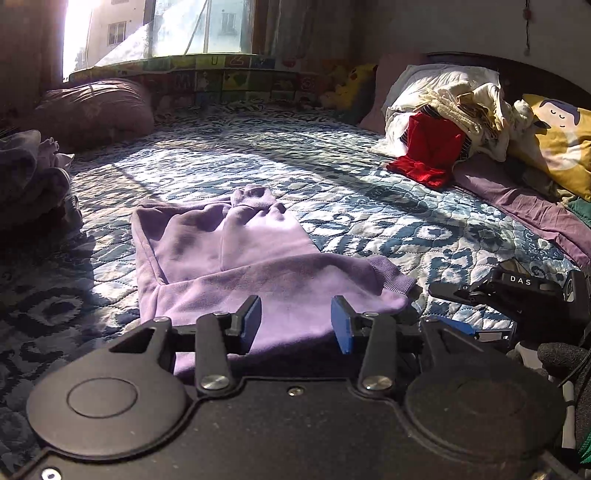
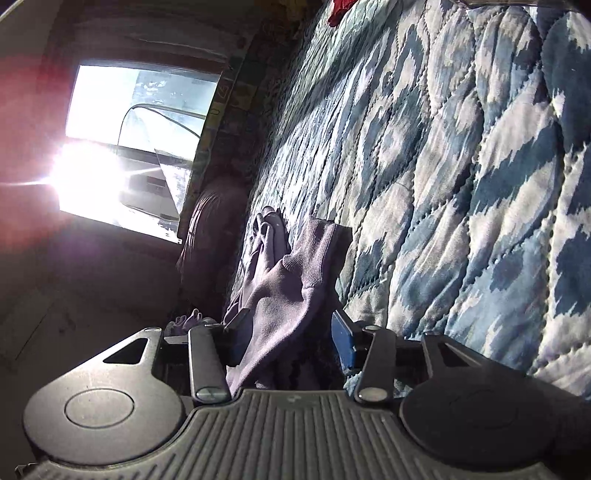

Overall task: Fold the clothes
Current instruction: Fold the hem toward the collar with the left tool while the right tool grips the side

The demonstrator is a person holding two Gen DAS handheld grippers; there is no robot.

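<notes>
Currently one lilac garment (image 1: 236, 258) lies partly folded on the blue quilt (image 1: 332, 177), long axis running away from the left gripper (image 1: 295, 323), ribbed cuff at the far end. Left jaws spread over its near edge, gripping nothing. Right gripper (image 2: 286, 332) released, cloth between its fingers. One clothes heap (image 1: 443, 110) by the pillows

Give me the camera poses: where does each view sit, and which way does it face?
Left wrist: sits behind the left tool, level, facing across the bed toward the window; open fingers over the purple garment; right tool in view at right.
Right wrist: sits behind the right tool, rolled sideways, so the quilt rises like a wall; open fingers straddle purple fabric.
Shared: purple garment, quilt, window.
</notes>
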